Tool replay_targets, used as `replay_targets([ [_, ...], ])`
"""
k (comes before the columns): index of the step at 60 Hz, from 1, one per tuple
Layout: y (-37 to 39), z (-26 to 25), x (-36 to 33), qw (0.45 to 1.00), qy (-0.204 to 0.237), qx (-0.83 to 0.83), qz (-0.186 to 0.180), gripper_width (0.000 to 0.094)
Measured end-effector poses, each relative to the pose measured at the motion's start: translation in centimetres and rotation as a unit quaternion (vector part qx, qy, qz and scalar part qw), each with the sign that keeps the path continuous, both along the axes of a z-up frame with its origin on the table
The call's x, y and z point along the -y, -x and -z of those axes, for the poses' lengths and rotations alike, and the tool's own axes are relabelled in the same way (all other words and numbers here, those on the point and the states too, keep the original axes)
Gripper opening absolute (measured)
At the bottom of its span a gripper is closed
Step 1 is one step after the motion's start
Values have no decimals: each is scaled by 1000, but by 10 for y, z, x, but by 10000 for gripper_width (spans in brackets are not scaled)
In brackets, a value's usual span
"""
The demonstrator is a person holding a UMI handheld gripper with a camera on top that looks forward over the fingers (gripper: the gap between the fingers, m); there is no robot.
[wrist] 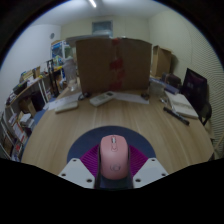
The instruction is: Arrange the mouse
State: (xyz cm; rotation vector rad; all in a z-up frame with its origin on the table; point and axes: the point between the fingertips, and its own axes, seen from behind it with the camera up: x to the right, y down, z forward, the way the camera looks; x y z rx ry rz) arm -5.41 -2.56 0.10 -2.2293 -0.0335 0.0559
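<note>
My tongs (pixel 113 170) are gripping the pink mouse (pixel 114 158), both fingers (pixel 82 171) pressing in against its sides. I am holding it over a round dark mouse mat (pixel 112 136) lying at the near edge of the wooden table (pixel 70 130). Toward the far edge, a large cardboard box (pixel 112 63) is standing upright, with papers (pixel 102 98) lying just before it.
</note>
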Motion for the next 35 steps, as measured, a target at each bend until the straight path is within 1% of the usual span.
replay_targets([
  [2,-1,13,4,1000,17,4,3,368],
  [3,-2,21,5,1000,20,9,2,439],
  [4,-2,18,-1,1000,4,14,0,356],
  [5,-1,13,3,1000,9,20,-1,400],
  [8,-2,14,5,1000,13,28,-5,437],
  [9,-2,14,4,999,15,28,-5,496],
  [10,-2,14,3,1000,16,27,-5,472],
  [11,-2,15,3,999,20,25,-5,489],
  [12,-2,15,4,999,25,23,-6,526],
  [14,-2,16,5,999,35,18,-3,550],
  [15,-3,17,5,999,43,13,-1,618],
  [17,-2,16,11,998,58,2,-2,724],
  [20,2,11,23,998,66,-18,-9,884],
  [21,3,6,27,998,66,-24,-11,879],
  [22,4,1,31,998,62,-29,-14,850],
  [24,2,-11,38,998,58,-38,-12,844],
  [27,-3,-28,53,998,53,-43,-9,847],
  [31,-13,-48,79,998,46,-41,-15,846],
  [35,-28,-68,107,998,41,-40,-6,845],
])
